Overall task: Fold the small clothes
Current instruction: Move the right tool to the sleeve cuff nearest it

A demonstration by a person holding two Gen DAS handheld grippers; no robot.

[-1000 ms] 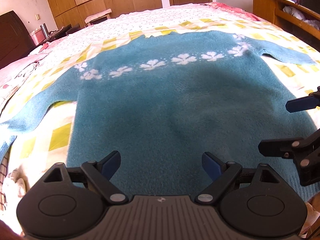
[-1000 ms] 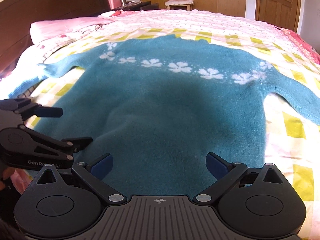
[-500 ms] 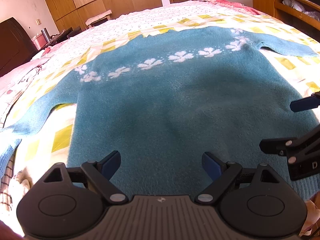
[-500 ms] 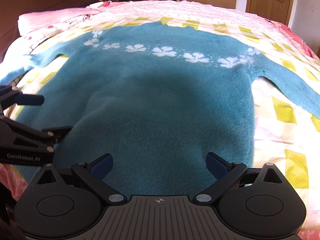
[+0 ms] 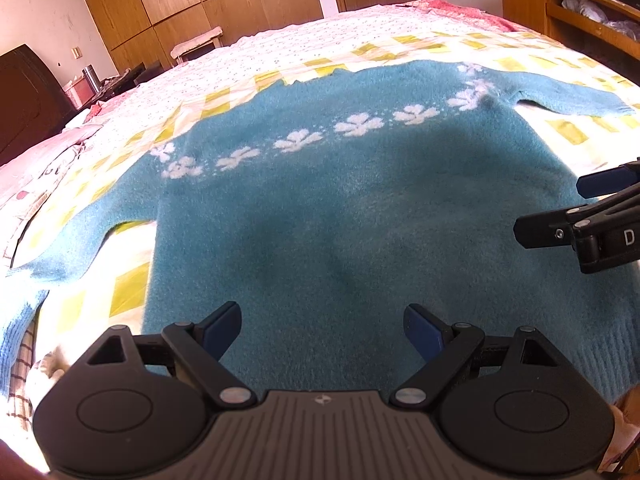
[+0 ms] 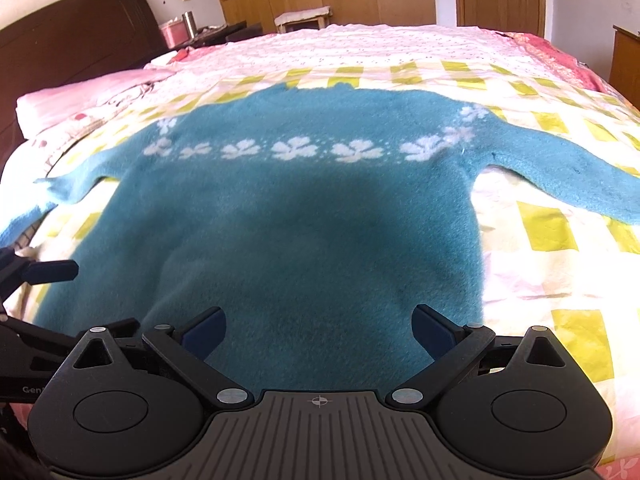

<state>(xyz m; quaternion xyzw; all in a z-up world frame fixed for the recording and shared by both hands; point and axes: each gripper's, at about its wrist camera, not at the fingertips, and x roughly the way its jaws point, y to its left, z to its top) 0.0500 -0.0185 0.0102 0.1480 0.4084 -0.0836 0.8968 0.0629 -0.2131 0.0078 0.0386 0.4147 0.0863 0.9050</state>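
A fuzzy teal sweater with white flowers point(image 5: 360, 216) lies spread flat on the yellow-checked bedspread point(image 6: 552, 224). The left gripper point(image 5: 322, 330) and right gripper point(image 6: 318, 330) hover over its hem, jaws wide apart, gripping nothing.

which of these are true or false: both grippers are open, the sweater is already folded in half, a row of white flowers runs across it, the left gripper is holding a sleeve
1. Both grippers are open. True: the left gripper and right gripper have their jaws spread with nothing between them.
2. The sweater is folded in half. False: the blue sweater lies flat on the bed, sleeves spread out.
3. A row of white flowers crosses it. True.
4. The left gripper holds a sleeve. False: it holds nothing.
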